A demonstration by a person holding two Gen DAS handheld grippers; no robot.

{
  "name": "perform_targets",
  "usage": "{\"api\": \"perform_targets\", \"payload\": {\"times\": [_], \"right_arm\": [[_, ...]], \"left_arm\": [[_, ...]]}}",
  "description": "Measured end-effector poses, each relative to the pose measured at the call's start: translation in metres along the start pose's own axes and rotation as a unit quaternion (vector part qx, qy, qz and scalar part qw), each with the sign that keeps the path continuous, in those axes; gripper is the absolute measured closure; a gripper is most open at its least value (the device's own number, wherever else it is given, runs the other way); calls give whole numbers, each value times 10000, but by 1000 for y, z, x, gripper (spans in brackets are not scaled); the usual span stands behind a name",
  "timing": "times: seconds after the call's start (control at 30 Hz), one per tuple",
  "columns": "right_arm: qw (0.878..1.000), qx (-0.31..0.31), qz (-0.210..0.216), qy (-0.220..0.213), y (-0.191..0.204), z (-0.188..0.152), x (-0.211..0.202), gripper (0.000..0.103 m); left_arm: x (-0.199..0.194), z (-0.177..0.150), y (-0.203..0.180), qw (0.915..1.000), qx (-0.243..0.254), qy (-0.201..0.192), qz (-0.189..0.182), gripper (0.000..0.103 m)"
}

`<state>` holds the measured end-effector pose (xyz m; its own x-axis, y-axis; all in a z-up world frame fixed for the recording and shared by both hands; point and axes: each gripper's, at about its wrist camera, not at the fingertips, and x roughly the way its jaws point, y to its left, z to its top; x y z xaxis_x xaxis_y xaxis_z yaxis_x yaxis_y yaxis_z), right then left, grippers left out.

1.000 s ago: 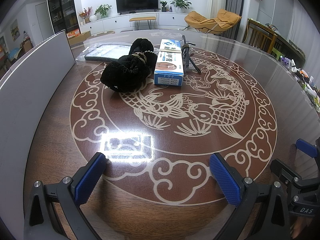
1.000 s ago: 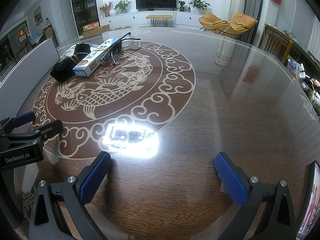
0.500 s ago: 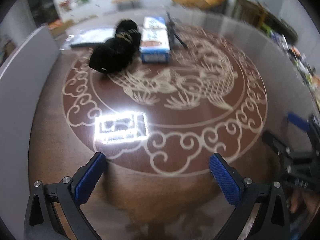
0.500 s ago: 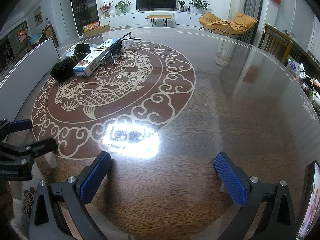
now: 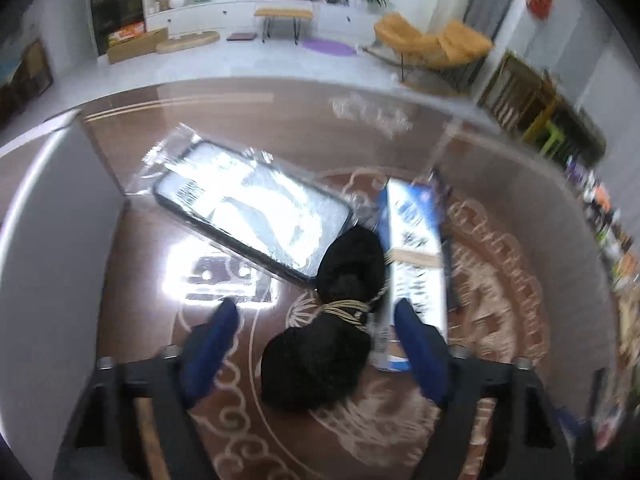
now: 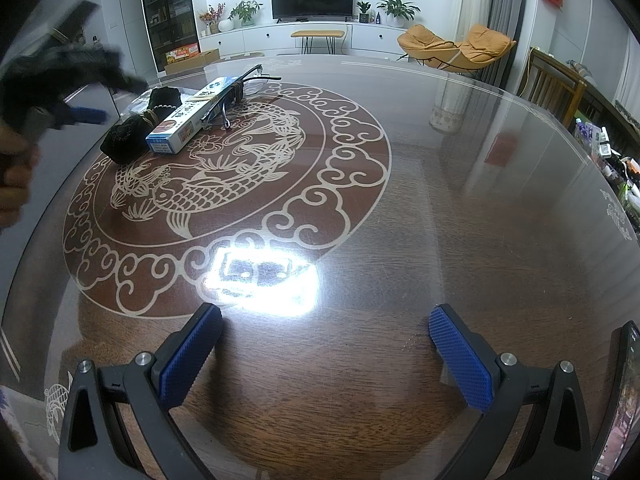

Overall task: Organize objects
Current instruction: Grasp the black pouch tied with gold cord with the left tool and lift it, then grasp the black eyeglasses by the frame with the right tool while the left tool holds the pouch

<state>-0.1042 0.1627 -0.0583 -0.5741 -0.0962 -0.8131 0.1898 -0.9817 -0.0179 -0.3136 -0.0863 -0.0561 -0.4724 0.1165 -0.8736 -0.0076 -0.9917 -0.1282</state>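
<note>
A black drawstring pouch (image 5: 320,356) tied with a tan cord lies on the round table, beside a long blue-and-white box (image 5: 416,260). My left gripper (image 5: 316,354) is open and hovers over the pouch, one blue pad on each side. A flat item in a clear plastic bag (image 5: 248,204) lies beyond the pouch. In the right wrist view the pouch (image 6: 132,136), the box (image 6: 192,120) and a pair of glasses (image 6: 236,96) sit at the far left. My right gripper (image 6: 324,354) is open and empty over bare table near the front edge.
A grey upright panel (image 5: 44,260) stands along the table's left side. A phone (image 6: 620,408) lies at the right edge near my right gripper. The left hand and gripper (image 6: 52,92) show blurred at the far left. Chairs stand beyond the table at the right.
My left gripper has moved forward across the table and now hovers over the black pouch. My right gripper has not moved.
</note>
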Motion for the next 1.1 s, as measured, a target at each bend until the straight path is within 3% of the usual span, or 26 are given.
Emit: {"api": "perform_targets", "payload": {"times": [0.07, 0.17, 0.27, 0.43, 0.5, 0.63, 0.8, 0.83, 1.1], "right_arm": [[10000, 0, 0, -1, 0, 0, 0, 0], [10000, 0, 1, -2, 0, 0, 0, 0], [10000, 0, 1, -3, 0, 0, 0, 0], [10000, -1, 1, -4, 0, 0, 0, 0], [10000, -1, 2, -4, 0, 0, 0, 0], [10000, -1, 2, -5, 0, 0, 0, 0], [10000, -2, 3, -7, 0, 0, 0, 0], [10000, -2, 3, -7, 0, 0, 0, 0], [10000, -10, 14, 3, 2, 0, 2, 0]], "left_arm": [[11, -2, -11, 9993, 340, -8, 125, 55], [17, -13, -17, 9976, 602, -152, 298, 63], [4, -39, -14, 9985, 444, -246, 186, 63], [-34, -111, -2, 9998, 118, -118, 55, 63], [-44, -132, 3, 9998, 48, -104, 146, 61], [-45, -141, 9, 9996, -58, -96, 261, 25], [-34, -132, 4, 9973, 337, -156, 638, 7], [-33, -134, 3, 9971, 377, -157, 643, 0], [-32, -137, 8, 9963, 259, -571, 595, 0]]}}
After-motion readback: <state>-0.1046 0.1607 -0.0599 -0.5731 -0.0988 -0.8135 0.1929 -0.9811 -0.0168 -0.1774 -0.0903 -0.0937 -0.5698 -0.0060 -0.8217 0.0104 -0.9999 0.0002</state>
